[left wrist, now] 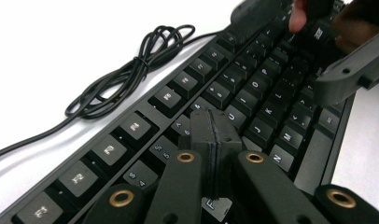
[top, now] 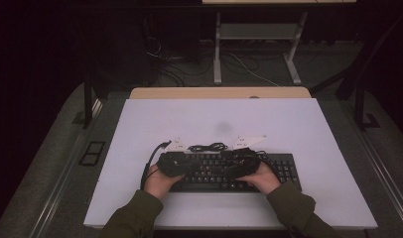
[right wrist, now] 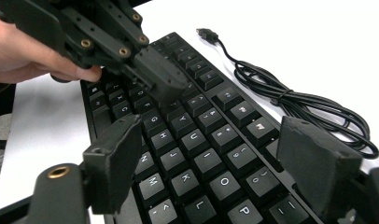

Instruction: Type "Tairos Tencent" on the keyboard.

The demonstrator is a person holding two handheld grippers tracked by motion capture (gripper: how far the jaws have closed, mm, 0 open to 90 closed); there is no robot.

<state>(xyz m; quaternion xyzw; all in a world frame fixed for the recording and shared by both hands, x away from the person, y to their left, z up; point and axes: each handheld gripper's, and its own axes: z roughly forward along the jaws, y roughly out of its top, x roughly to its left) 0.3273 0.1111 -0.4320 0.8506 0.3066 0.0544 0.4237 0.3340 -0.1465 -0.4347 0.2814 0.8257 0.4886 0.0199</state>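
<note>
A dark room with cables and table legs lies behind a white counter; its far half is bare, open room. A black keyboard lies near the near edge, its coiled USB cable just beyond it.

In the left gripper view, the left tongs are shut with nothing between them, over the letter keys.

In the right gripper view, the right tongs stand open above the keys, gripping nothing.

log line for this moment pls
left gripper: shut, tips over keyboard | right gripper: open above keys | cable: coiled behind
</note>
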